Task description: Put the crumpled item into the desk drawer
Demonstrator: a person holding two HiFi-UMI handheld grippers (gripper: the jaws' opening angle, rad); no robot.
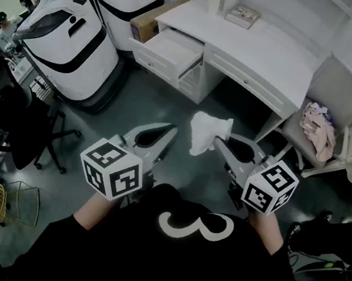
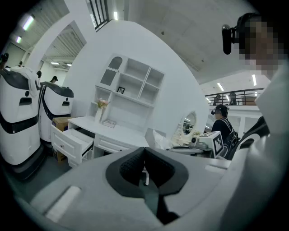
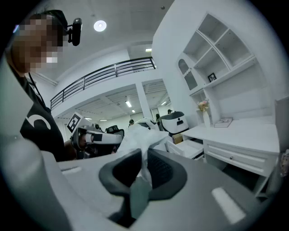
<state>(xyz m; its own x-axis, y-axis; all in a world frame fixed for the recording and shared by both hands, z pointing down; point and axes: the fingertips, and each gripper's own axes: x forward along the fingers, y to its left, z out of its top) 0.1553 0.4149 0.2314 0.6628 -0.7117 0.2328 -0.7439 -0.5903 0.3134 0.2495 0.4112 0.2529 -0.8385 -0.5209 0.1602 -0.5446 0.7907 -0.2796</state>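
Two tools were in my hands, held out side by side above the grey floor. My right tool (image 1: 218,140) was clenched on the crumpled item (image 1: 207,132), a white wad of soft, tissue-like material that stuck out past the tips and billowed up and forward, roughly in line with the tool. My left tool (image 1: 166,134) was closed with nothing in it, its dark pads meeting tip to tip. The drawer (image 1: 171,48) lay ahead of me and a little to the left of the item, well apart from it, at the left end of the white counter (image 1: 273,53). It was pulled out and open upward, and I could see nothing lying in it. My left tool pointed more directly at it, but the item was on my right side, so I judged the carry would run forward and slightly leftward before any release. A chair (image 1: 339,88) with pinkish clothes (image 1: 317,132) heaped on its seat stood at the counter's right end, away from that path.
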